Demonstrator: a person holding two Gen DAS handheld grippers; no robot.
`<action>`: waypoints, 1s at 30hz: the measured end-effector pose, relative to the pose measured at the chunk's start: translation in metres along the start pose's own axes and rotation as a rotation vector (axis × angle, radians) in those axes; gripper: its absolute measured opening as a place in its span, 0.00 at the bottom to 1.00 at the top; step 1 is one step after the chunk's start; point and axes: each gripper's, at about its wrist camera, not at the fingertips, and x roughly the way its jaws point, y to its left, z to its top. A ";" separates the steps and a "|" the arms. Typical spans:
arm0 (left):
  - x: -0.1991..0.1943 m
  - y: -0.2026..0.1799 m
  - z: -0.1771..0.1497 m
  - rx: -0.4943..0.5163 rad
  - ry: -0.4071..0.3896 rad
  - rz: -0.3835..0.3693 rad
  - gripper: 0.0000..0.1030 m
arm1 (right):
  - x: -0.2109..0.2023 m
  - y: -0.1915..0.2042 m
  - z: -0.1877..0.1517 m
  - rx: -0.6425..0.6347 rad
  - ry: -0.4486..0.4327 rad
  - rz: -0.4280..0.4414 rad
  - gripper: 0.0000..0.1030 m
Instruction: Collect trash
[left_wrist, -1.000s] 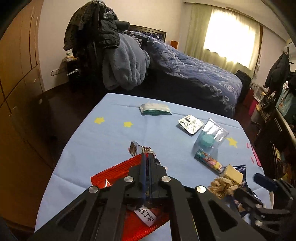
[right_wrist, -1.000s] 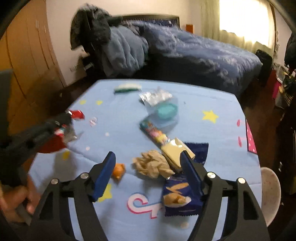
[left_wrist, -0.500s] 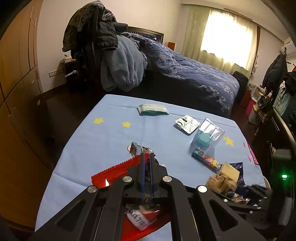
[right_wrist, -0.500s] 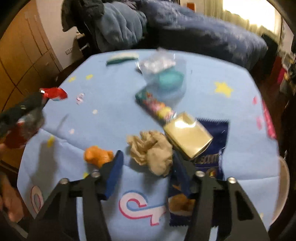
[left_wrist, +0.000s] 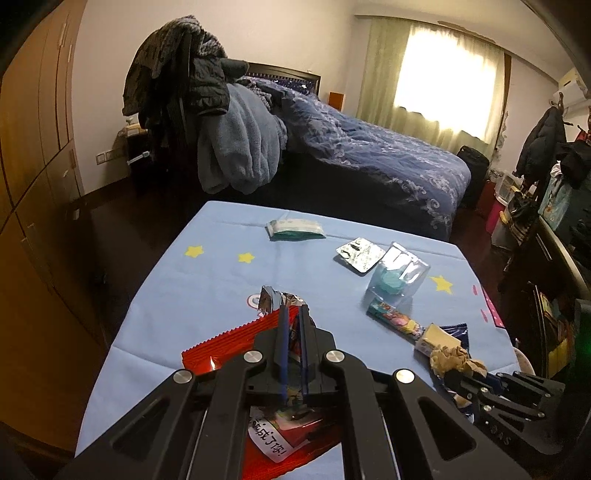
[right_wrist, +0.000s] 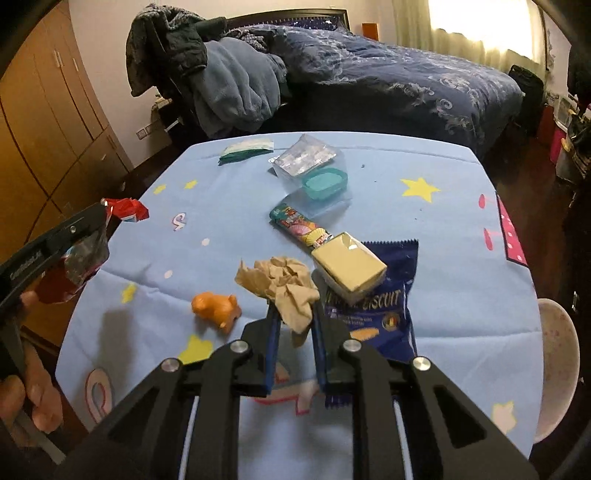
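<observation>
With the left tool (left_wrist: 291, 314) clamped on a red wrapper (left_wrist: 236, 339) over the table (right_wrist: 443, 295), the right tool (right_wrist: 294, 317) was closing on the crumpled brown paper (right_wrist: 284, 284) between its jaws, probably needing a firm pinch before lifting

On the table (right_wrist: 461, 229): 2 claws, 1 orange toy (right_wrist: 216, 308), 1 crumpled paper (right_wrist: 284, 286), perhaps 4 wrappers.
</observation>
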 end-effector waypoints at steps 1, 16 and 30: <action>-0.003 -0.001 0.000 0.002 -0.004 -0.001 0.05 | -0.005 0.001 -0.003 0.001 -0.006 0.001 0.17; -0.090 -0.017 0.008 0.044 -0.155 -0.006 0.08 | -0.111 0.016 -0.026 -0.002 -0.182 0.008 0.18; -0.123 0.005 0.012 0.018 -0.180 -0.043 0.31 | -0.147 0.018 -0.039 -0.007 -0.242 0.004 0.18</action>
